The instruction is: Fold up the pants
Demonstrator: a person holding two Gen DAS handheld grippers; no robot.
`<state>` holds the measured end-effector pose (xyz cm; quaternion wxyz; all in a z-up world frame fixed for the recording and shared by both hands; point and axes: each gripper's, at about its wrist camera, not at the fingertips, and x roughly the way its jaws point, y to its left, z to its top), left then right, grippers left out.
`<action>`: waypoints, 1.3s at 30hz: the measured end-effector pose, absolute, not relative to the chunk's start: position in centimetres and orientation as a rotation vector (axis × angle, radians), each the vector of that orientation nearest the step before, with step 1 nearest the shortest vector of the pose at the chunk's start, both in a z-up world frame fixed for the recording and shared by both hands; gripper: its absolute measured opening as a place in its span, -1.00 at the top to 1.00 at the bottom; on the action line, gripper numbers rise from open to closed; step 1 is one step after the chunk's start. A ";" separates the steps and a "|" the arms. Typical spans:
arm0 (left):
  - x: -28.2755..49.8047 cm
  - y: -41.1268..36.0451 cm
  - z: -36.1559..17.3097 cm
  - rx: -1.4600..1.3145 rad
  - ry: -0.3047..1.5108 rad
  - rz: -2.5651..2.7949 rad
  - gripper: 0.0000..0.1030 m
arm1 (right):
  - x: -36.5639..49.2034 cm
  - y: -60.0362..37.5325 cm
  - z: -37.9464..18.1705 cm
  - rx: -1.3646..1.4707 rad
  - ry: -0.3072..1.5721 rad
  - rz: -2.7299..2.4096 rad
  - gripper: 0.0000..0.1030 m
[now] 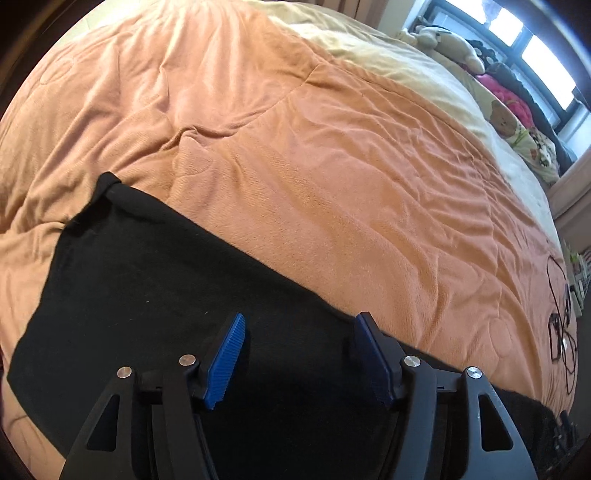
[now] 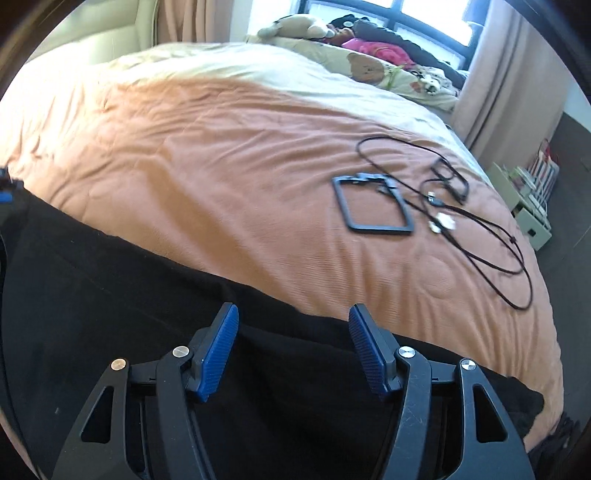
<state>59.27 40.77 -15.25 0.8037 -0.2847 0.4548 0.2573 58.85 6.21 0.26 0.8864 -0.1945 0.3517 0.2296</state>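
Black pants [image 1: 155, 280] lie flat on the orange bedspread [image 1: 295, 147], stretched along its near edge. In the left wrist view my left gripper [image 1: 301, 319] hovers over their far edge, blue pads [image 1: 227, 354] spread apart with no cloth pinched between them. The same black pants [image 2: 110, 295] fill the lower part of the right wrist view. My right gripper [image 2: 293, 310] stands open above them near their upper edge, nothing gripped between its blue pads [image 2: 218, 350]. A sliver of the left gripper shows at that view's left edge.
A black rectangular frame [image 2: 373, 206] and a long black cable [image 2: 480, 229] with small white plugs lie on the bedspread [image 2: 221, 155] to the right. Stuffed toys [image 2: 295, 26], a bear pillow [image 2: 365, 66] and pink clothes sit by the window. A small shelf [image 2: 532, 199] stands on the floor.
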 end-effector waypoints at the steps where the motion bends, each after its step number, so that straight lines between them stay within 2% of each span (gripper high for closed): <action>1: 58.9 40.7 -15.0 -0.597 0.975 0.548 -0.24 | 58.6 5.2 0.6 -0.394 0.731 0.495 -0.18; 10: 54.5 40.7 -14.4 -0.572 0.970 0.549 -0.24 | 58.6 -1.1 0.5 -0.471 0.760 0.522 -0.18; 33: 42.3 43.0 -14.2 -0.587 0.988 0.631 -0.24 | 65.6 -4.1 -0.9 -0.597 0.965 0.703 -0.17; 34: 41.9 43.2 -14.3 -0.593 0.987 0.636 -0.24 | 65.8 -4.3 -1.0 -0.596 0.971 0.696 0.03; 35: 41.4 43.4 -14.4 -0.600 0.988 0.643 -0.24 | 66.1 -4.6 -1.4 -0.599 0.983 0.687 0.48; 37: 40.5 43.6 -14.7 -0.608 0.990 0.655 -0.24 | 66.1 -4.6 -1.8 -0.620 0.991 0.674 0.84; 38: 40.1 43.8 -14.9 -0.612 0.991 0.664 -0.24 | 65.9 -4.6 -1.7 -0.632 0.976 0.668 0.96; 39: 39.6 44.0 -15.0 -0.619 0.992 0.671 -0.24 | 65.6 -4.6 -1.6 -0.635 0.955 0.673 0.99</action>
